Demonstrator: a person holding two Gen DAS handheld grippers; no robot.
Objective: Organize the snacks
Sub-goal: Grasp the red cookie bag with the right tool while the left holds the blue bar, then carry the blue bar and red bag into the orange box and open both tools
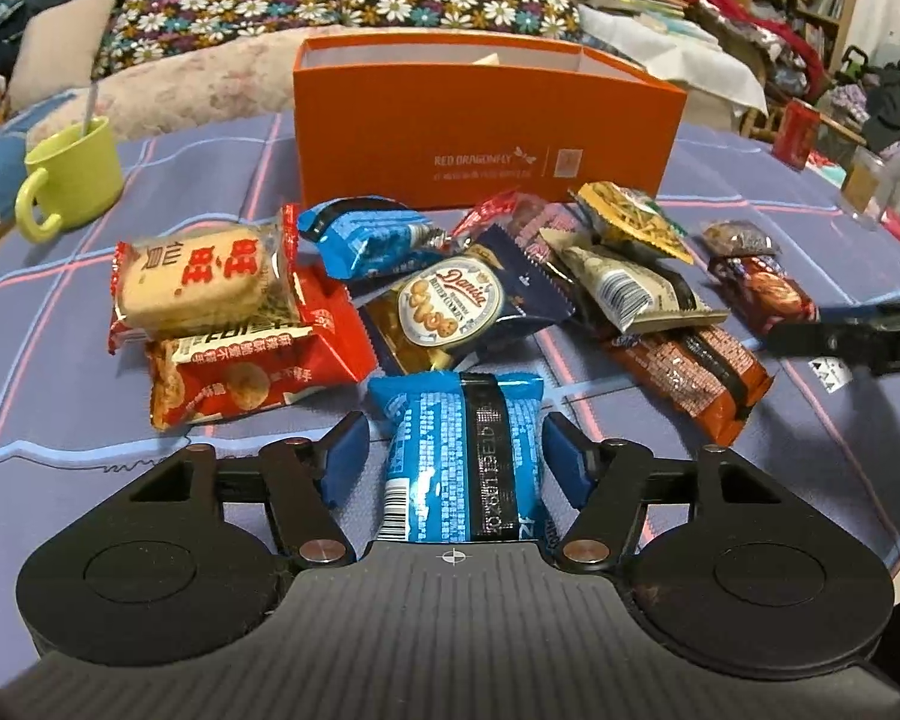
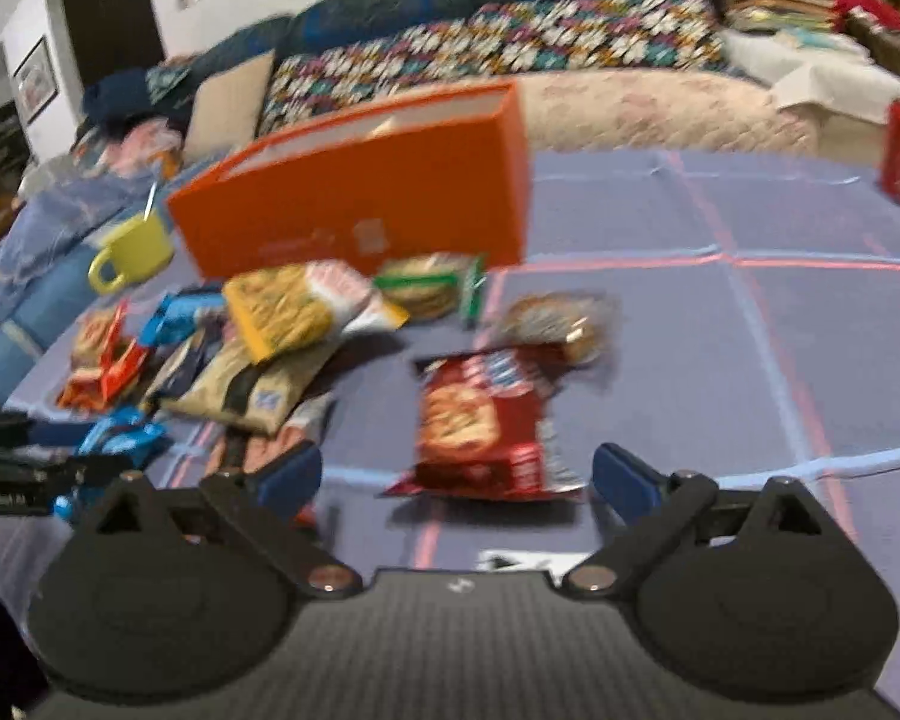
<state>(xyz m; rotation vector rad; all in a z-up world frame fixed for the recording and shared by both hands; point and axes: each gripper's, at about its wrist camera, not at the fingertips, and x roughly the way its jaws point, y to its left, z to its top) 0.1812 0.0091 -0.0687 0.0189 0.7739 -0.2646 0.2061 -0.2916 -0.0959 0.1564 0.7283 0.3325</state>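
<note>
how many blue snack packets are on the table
2: one blue packet lies between the left gripper fingers, the other blue packet lies in the pile before the orange box. More may be hidden underneath.

Checked tablecloth [image 1: 198, 192]: snacks [image 1: 450, 312], box [image 1: 486, 126], mug [image 1: 72, 174].

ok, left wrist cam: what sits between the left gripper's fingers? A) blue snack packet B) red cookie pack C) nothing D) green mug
A: the blue snack packet lies between the left gripper fingers, small gaps showing on both sides, so the pads aren't pressing it.
</note>
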